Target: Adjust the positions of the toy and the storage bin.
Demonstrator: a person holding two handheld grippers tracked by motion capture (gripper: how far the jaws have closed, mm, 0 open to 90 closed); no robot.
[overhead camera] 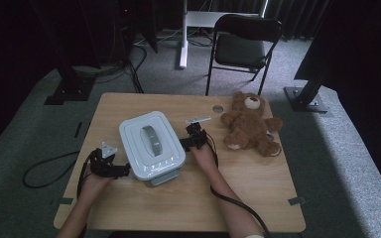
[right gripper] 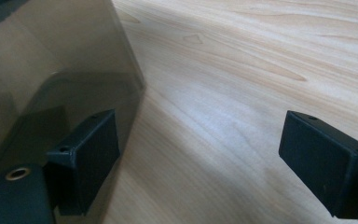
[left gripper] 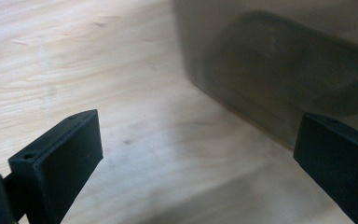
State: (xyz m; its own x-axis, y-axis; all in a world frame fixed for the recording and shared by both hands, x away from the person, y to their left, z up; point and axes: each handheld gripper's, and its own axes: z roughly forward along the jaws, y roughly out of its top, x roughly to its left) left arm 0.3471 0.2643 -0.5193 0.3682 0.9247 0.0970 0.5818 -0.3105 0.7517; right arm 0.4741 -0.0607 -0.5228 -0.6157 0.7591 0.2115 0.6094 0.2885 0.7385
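So, quick rundown of the setup:

Box: a white-lidded plastic box (overhead camera: 152,144) sits on the wooden surface (overhead camera: 248,183), a bit left of the middle, between the two grippers.

Long axis: runs from the near edge toward the far edge, tilted a little so the far end leans left and the near end leans right.

Lid handle: a grey handle (overhead camera: 150,138) lies along that same long axis, pretty much dead center on the lid.

Near end: a grey latch (overhead camera: 164,177) sticks out at the short side closest to the person.

Left gripper: (overhead camera: 120,170) low on the surface at the box's near-left corner, aimed at it. In the left gripper view the fingers (left gripper: 58,163) are wide apart with nothing between them but bare wood, and the smoky box wall (left gripper: 270,60) sits just ahead on the right.

Right gripper: (overhead camera: 184,144) right up against the box's right long side, about halfway along. In the right gripper view the fingers (right gripper: 88,156) are spread too; one sits just beside the tinted wall (right gripper: 51,60), can't tell if it actually touches, and the other is out over open wood.

Teddy bear: a brown teddy bear (overhead camera: 248,124) lies on its back at the far right of the surface, head toward the far edge, well apart from the box.

Chair: a black folding chair (overhead camera: 243,44) stands on the carpet past the far edge.
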